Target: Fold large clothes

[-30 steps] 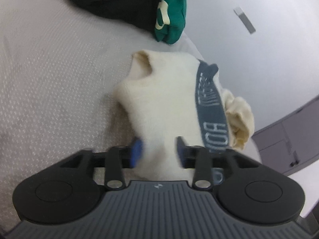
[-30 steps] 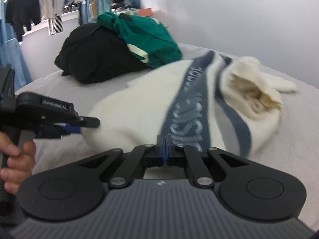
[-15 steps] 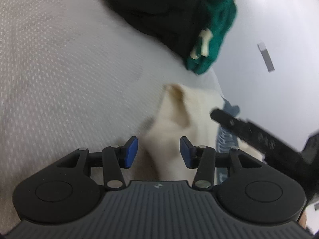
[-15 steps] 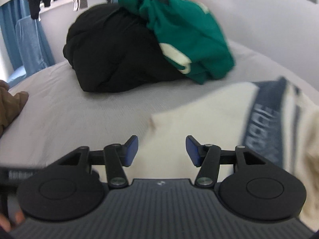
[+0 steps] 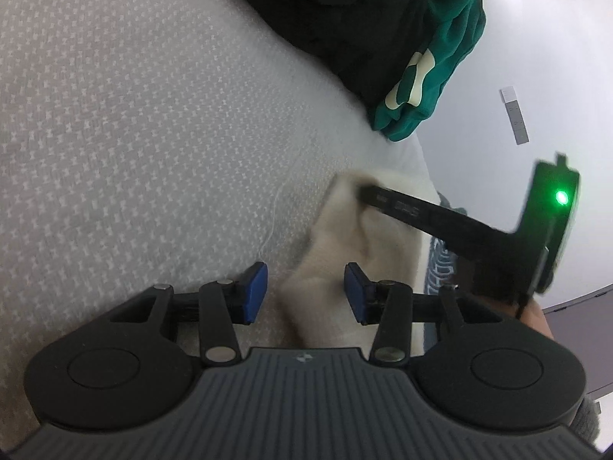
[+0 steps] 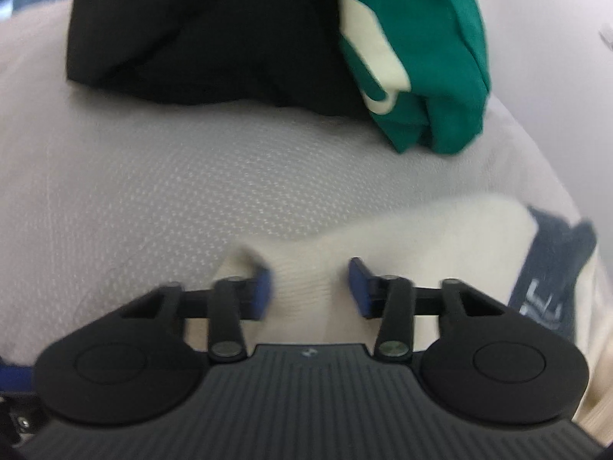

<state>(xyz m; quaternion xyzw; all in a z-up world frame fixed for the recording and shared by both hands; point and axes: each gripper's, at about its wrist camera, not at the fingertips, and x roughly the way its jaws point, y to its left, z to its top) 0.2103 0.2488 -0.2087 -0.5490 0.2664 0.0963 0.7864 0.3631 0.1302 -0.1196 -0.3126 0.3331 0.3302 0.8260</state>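
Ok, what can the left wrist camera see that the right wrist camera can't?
Only the left wrist view: the left tool, open around the cream knitted sweater's edge, the right tool from the side with its glowing green light, and a grey strip on the wall. Only the right wrist view: the right tool's blue pads with sweater between them; its jaws have just been closing. Both: the sweater, crumpled black garment, green garment with cream patches, grey textured bedcover.

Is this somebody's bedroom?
Probably a bedroom or a clothes room. Clothes lie on a wide soft surface like a bed: a cream sweater, a black garment and a green one, with a plain wall behind.
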